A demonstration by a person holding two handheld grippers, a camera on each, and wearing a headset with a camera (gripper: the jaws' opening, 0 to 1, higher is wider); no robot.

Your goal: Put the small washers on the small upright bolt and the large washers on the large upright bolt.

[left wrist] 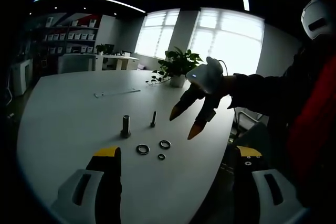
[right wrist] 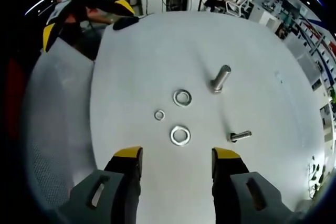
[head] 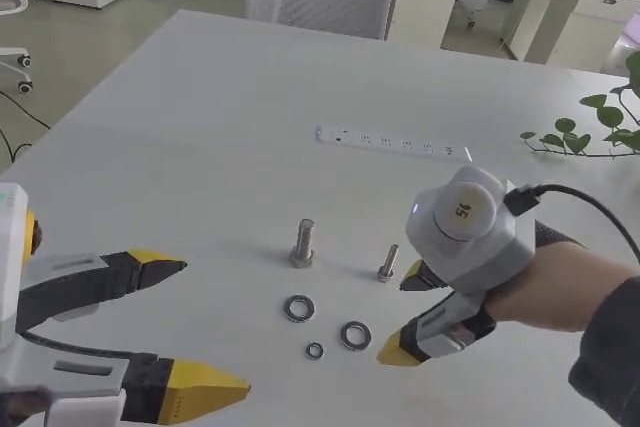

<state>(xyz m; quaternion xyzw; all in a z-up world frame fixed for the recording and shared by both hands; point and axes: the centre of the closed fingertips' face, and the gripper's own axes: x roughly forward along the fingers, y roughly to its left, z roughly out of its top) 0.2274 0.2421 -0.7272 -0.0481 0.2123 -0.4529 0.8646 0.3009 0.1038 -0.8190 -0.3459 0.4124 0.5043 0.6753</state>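
White table (head: 200, 127), bare apart from the parts and a power strip (head: 395, 142) well behind them. The surface looks smooth, so a flat part nudged sideways will probably skate rather than lift. Left gripper (head: 215, 325) hangs off to the side of the work, jaws spread wide, holding nothing. Right gripper (head: 392, 321) is also spread wide and empty, tips just beside the washers and near the small bolt; its own view looks down on all three washers ahead of the jaws. Large bolt (head: 303, 243) and small bolt (head: 387, 263) stand upright on the table, apart from each other, with nothing threaded on either yet. Neither looks fastened down (judgement). A knock from a jaw, or a washer brought in tilted, could topple one, and the small bolt is likelier, being slim and nearest the right gripper. First large washer (head: 298, 308) lies flat in front of the large bolt. Second large washer (head: 355, 335) lies flat just beside the right gripper's lower tip. Small washer (head: 315, 351) lies flat between them, a little nearer the person. Main risk — thin rings lying flat give the jaws little edge to bite, so a pinch may slip, flick a ring away or drag its neighbour. The small washer is the worst case — easiest to drop, tightest hole to line up, and only one is visible. It would also drop loosely over the large bolt by mistake.
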